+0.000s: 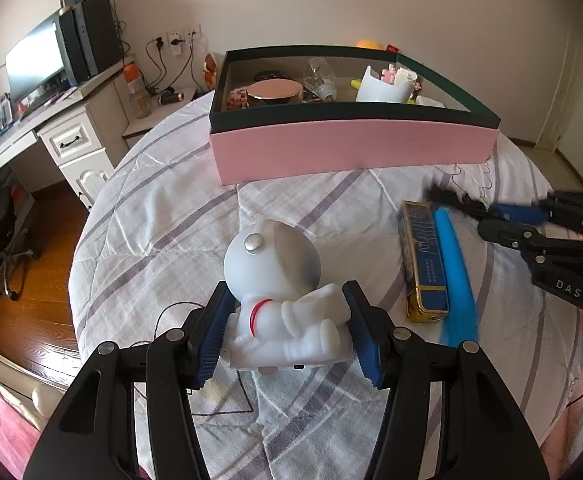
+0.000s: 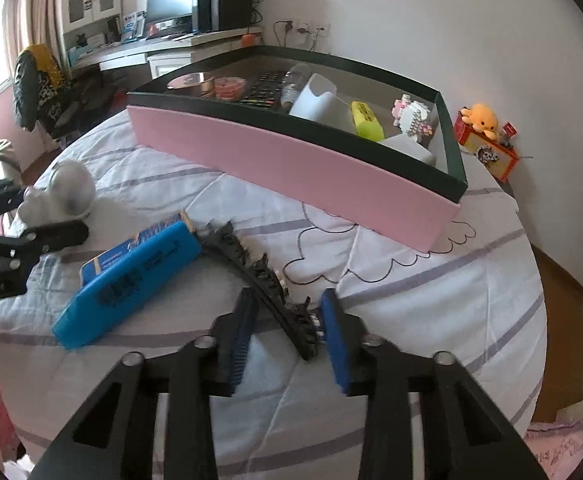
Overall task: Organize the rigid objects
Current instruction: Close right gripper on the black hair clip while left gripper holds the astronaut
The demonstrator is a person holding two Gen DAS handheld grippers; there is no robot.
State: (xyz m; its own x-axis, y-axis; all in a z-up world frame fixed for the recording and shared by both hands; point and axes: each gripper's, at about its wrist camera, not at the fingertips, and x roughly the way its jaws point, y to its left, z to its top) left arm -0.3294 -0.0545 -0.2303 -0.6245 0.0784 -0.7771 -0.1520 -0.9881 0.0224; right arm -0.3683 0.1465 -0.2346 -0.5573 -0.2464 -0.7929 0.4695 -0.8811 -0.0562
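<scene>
Bedding lies under everything: a white quilt crossed by pale purple stripes [image 1: 171, 220], spread over a bed. Beyond the bed, to the left of my left fingers [image 1: 211, 328], a white desk [image 1: 31, 128] carries a dark monitor [image 1: 35, 64], with brown wooden floor [image 1: 23, 312] below it and a plain white wall with sockets behind.

Straight ahead of both hands sits a long pink cardboard box with a dark green rim [image 1: 351, 148], already holding several small things.

My left fingers are clamped on a white plastic astronaut figure [image 1: 275, 264], one blue pad against each flank. It lies on the quilt with its round helmet pointing away from me toward the box and its legs back toward my palm, so its long axis runs along my fingers.

My right fingers [image 2: 335, 332] have closed in on a black toothed plastic hair clip [image 2: 243, 256]: the right pad meets its near end, the left fingertip its spine. The clip slants away to the left, its far end touching a bright blue flat case [image 2: 131, 276]. That case lies beside a navy and gold box [image 1: 423, 264], between my two hands.
</scene>
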